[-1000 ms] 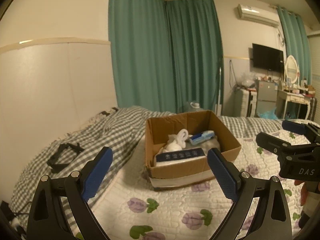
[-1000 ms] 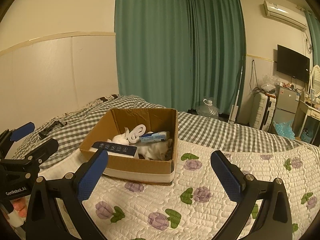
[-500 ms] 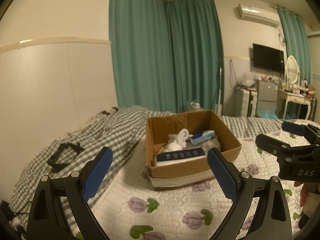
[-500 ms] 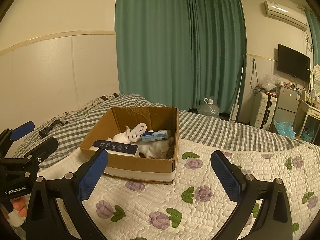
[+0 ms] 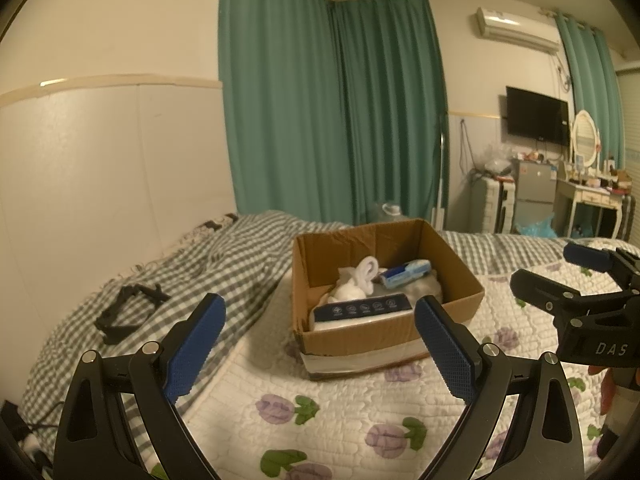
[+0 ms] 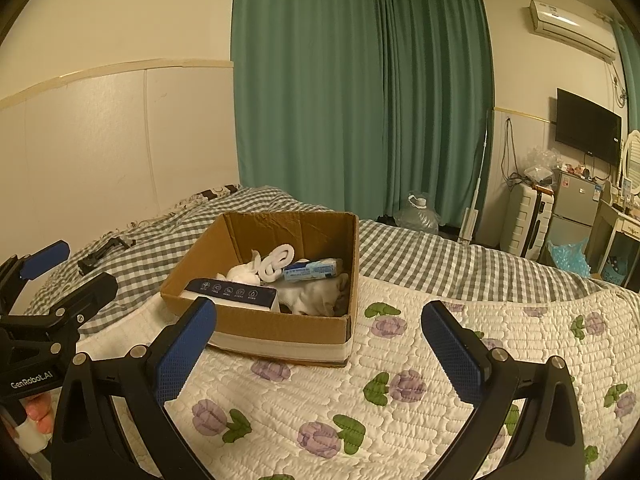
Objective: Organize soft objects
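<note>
While held above the quilt (image 5: 360,412), left gripper (image 5: 320,344) stood wide open, blue pads (image 5: 196,344) far apart, nothing between them, nothing touched. Same for right gripper (image 6: 320,344): jaws wide, empty, hovering over the flowered quilt near the bottom of the frame.

Cardboard box (image 5: 384,328) sat on the quilt in frame centre, beyond the left gripper's tips and apart from them; right pad overlapped its front right corner in the picture only. Seen from the right wrist, box sat centre-left, ahead of the left-hand pad, not touched.

Inside the box: white rolled cloth (image 5: 366,274) near the middle, white bundle (image 6: 320,294) toward the right-hand wall, blue-and-white packet (image 6: 314,270) lying across the cloths, dark-blue-topped tissue pack (image 5: 362,308) along the near wall.

Right gripper also noted at right edge of left wrist frame, level with the box, well to its side. Left gripper at left edge of right wrist frame; fingertips of a hand (image 6: 38,416) glimpsed under it.

Black strap-like item (image 5: 124,312) lay on checked blanket (image 5: 208,272), centre-left, well apart from the box.
</note>
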Demonstrator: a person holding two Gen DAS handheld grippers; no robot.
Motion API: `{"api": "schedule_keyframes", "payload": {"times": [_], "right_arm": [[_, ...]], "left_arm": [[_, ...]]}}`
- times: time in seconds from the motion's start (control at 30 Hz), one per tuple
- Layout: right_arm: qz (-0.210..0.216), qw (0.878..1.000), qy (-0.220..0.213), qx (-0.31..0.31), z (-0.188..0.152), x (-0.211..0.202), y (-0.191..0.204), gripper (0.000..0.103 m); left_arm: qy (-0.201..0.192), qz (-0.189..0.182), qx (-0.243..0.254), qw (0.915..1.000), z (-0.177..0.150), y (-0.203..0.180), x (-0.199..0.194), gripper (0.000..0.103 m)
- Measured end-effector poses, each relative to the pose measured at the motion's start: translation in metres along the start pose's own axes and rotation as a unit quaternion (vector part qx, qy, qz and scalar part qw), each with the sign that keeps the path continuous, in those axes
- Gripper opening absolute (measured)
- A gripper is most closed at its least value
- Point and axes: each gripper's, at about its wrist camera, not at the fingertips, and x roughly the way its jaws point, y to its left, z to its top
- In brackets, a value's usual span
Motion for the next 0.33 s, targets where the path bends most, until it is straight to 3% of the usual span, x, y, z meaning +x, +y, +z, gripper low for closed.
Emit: {"api": "schedule_keyframes", "payload": {"times": [0.33], "right_arm": [[-0.002, 1.0, 0.0, 0.001, -0.0018, 0.0001, 0.0006, 0.103]], "left_arm": [[0.003, -0.002, -0.008, 1.0, -0.0038, 0.0012, 0.0007, 0.097]]}}
